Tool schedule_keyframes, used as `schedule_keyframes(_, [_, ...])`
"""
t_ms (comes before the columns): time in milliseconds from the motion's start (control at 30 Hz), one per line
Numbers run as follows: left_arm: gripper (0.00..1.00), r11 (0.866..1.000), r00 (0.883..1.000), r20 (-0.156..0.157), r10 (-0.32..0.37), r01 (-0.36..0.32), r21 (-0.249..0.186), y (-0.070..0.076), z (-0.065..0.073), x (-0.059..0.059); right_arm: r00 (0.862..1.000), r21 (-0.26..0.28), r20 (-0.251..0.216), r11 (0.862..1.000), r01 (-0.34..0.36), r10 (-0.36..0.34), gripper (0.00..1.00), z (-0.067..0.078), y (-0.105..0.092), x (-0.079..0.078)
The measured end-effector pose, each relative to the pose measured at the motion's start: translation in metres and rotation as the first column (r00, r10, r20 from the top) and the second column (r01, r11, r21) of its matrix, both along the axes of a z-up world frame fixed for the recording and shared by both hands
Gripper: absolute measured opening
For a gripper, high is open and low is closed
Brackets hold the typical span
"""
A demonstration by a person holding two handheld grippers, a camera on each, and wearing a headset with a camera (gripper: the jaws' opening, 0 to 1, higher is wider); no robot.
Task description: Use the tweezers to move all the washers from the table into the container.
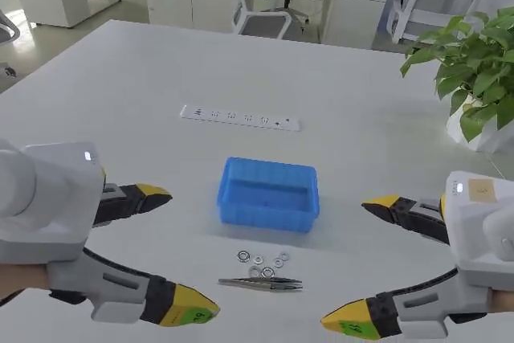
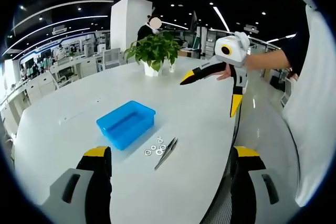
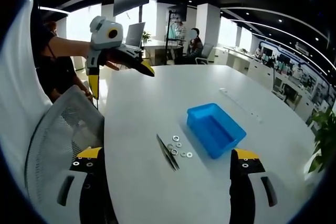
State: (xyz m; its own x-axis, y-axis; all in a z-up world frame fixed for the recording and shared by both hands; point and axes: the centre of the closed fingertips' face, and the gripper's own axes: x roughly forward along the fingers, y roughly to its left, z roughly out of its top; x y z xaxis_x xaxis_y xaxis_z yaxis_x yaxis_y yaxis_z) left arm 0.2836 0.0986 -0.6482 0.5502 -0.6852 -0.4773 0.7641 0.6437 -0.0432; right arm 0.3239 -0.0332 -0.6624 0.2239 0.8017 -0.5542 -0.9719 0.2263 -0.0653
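Left gripper (image 1: pixel 181 252), right gripper (image 1: pixel 357 263) held jaws wide, empty, flanking blue plastic container (image 1: pixel 268 194), since thin metal tweezers (image 1: pixel 261 283) before it not yet picked.

A blue plastic box (image 1: pixel 265 216) sits flat on the white table (image 1: pixel 161 78), with its open top facing up. Near its front side lies a little bunch of small shiny washers (image 1: pixel 261 263). The thin silver tweezers (image 1: pixel 260 283) lie flat just beside the washers, on the side away from the box.

The washers (image 1: pixel 259 260) are too small to count.
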Motion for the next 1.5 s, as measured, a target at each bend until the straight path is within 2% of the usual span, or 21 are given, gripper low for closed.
schedule_keyframes(367, [0.99,1.000,1.000,0.011,0.007,-0.007,-0.017,0.001,-0.001,0.002,1.000,-0.002,-0.006,1.000,-0.002,0.002,1.00,-0.002,-0.001,0.002])
schedule_keyframes(567, [0.99,1.000,0.999,0.030,0.016,-0.016,0.004,0.004,-0.003,0.005,1.000,-0.015,0.006,1.000,-0.011,0.011,0.99,-0.005,-0.002,0.004])
schedule_keyframes(667, [0.99,1.000,0.999,0.038,0.019,-0.020,0.023,0.006,-0.008,0.006,1.000,-0.018,0.002,1.000,-0.012,0.012,0.99,-0.009,-0.002,0.004])
schedule_keyframes(733, [0.99,0.999,0.999,0.027,0.021,-0.022,0.030,0.006,-0.012,0.006,1.000,-0.025,0.012,1.000,-0.010,0.010,0.99,-0.012,-0.003,0.006])
schedule_keyframes(767, [0.99,0.999,1.000,0.015,0.026,-0.027,0.017,0.005,-0.012,0.006,1.000,-0.024,0.014,1.000,-0.010,0.011,0.99,-0.012,-0.003,0.007])
schedule_keyframes(800, [0.99,0.999,0.999,0.005,0.039,-0.039,-0.026,0.001,-0.010,0.007,1.000,0.014,0.011,1.000,-0.024,0.024,1.00,-0.009,0.002,0.006])
schedule_keyframes(833, [0.99,0.998,0.999,0.003,0.040,-0.040,-0.050,-0.001,-0.008,0.008,1.000,0.055,-0.001,0.998,-0.026,0.026,1.00,-0.006,0.007,0.005])
schedule_keyframes(867, [0.99,0.998,0.999,0.005,0.041,-0.041,-0.050,-0.001,-0.009,0.010,1.000,0.071,-0.005,0.997,-0.026,0.026,0.98,-0.004,0.009,0.005])
schedule_keyframes(933, [0.99,0.999,0.999,0.012,0.040,-0.040,-0.037,-0.001,-0.012,0.013,0.999,0.062,0.029,0.997,-0.045,0.043,0.90,-0.003,0.010,0.007])
schedule_keyframes(967, [0.99,0.999,0.999,0.011,0.039,-0.039,-0.034,-0.001,-0.013,0.015,0.999,0.057,0.019,0.997,-0.047,0.046,0.86,-0.005,0.012,0.008])
schedule_keyframes(1100, [0.99,1.000,1.000,-0.008,0.022,-0.022,-0.017,-0.002,-0.023,0.020,0.998,0.027,0.009,0.998,-0.057,0.057,0.85,-0.015,0.016,0.013])
schedule_keyframes(1167, [0.99,1.000,1.000,-0.012,0.004,-0.004,-0.015,-0.006,-0.026,0.020,0.998,0.011,0.000,0.998,-0.056,0.056,0.80,-0.018,0.017,0.016])
schedule_keyframes(1233, [0.99,0.999,1.000,-0.011,-0.026,0.025,-0.020,-0.014,-0.029,0.020,0.998,-0.004,-0.030,0.999,-0.049,0.049,0.78,-0.023,0.018,0.019])
schedule_keyframes(1333, [0.99,0.998,0.998,-0.020,-0.061,0.061,0.031,-0.018,-0.041,0.020,0.997,-0.035,-0.046,0.997,-0.064,0.062,0.73,-0.031,0.020,0.021])
schedule_keyframes(1367, [0.98,0.996,0.997,-0.034,-0.069,0.070,0.051,-0.019,-0.048,0.021,0.996,-0.058,-0.055,0.996,-0.075,0.072,0.70,-0.037,0.021,0.021])
schedule_keyframes(1400, [0.97,0.996,0.996,-0.055,-0.071,0.073,0.050,-0.020,-0.051,0.021,0.995,-0.069,-0.063,0.994,-0.085,0.080,0.68,-0.040,0.022,0.020])
schedule_keyframes(1433, [0.94,0.996,0.991,-0.110,-0.076,0.080,0.030,-0.023,-0.057,0.017,0.994,-0.087,-0.071,0.992,-0.093,0.087,0.66,-0.046,0.023,0.020])
schedule_keyframes(1467, [0.88,0.997,0.991,-0.114,-0.073,0.075,0.022,-0.024,-0.059,0.019,0.993,-0.091,-0.072,0.991,-0.100,0.093,0.65,-0.049,0.026,0.020])
schedule_keyframes(1500, [0.84,0.997,0.992,-0.104,-0.071,0.074,0.025,-0.023,-0.061,0.023,0.991,-0.098,-0.084,0.989,-0.113,0.105,0.64,-0.053,0.029,0.018])
